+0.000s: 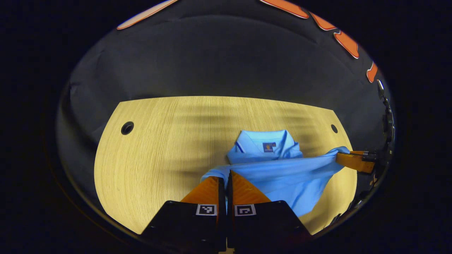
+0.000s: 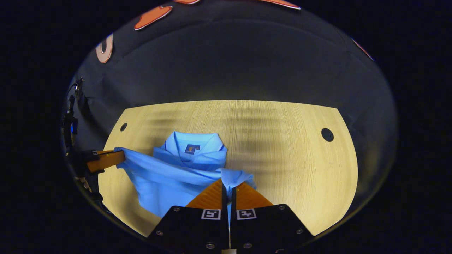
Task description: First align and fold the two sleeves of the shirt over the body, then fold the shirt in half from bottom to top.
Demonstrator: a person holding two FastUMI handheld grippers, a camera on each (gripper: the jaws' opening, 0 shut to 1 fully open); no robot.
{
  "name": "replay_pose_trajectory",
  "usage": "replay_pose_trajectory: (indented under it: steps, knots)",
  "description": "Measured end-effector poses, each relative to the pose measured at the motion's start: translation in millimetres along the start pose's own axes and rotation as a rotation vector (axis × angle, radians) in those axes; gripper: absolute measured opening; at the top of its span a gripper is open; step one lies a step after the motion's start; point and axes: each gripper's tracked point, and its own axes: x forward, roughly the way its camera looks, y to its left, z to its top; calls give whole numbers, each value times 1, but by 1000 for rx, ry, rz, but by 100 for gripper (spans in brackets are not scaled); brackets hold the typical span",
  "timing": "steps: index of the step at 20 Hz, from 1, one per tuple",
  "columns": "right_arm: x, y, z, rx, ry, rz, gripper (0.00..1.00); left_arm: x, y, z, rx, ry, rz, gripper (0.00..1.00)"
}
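Got both grippers clamped on the blue shirt's (image 1: 282,176) bottom edge, left gripper (image 1: 226,176) on one corner, right gripper (image 2: 226,185) on the other. Hem's lifted and stretched between them, collar (image 2: 194,144) end lying on the wooden table (image 2: 282,141).

Left gripper (image 1: 226,176): fingers closed together, pinching fabric at 12 o'clock. Right gripper (image 2: 226,183): fingers likewise closed, clamped on fabric at 12 o'clock.

Right tool (image 2: 226,187): both fingers closed on a corner of the light blue shirt (image 2: 176,176). The shirt's collar lies on the wooden desk (image 2: 282,141) beyond the tool. Left tool (image 2: 120,155) pinches the shirt's opposite corner; the fabric edge spans between both tools.
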Motion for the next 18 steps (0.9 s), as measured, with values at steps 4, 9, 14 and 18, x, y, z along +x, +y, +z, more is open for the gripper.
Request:
replay_pose_trajectory:
  steps: [4,9,14,18]
  knots:
    - [20,-12,7,13,-29,-48,5,26,4,7,60,-11,22,10]
    - [31,-12,21,16,-96,-29,53,34,-2,19,21,-76,33,69]
    - [10,-13,29,54,-117,-14,99,11,-6,44,67,-192,59,100]
    - [-28,-15,45,78,-174,-18,99,-25,-4,76,154,-319,91,100]
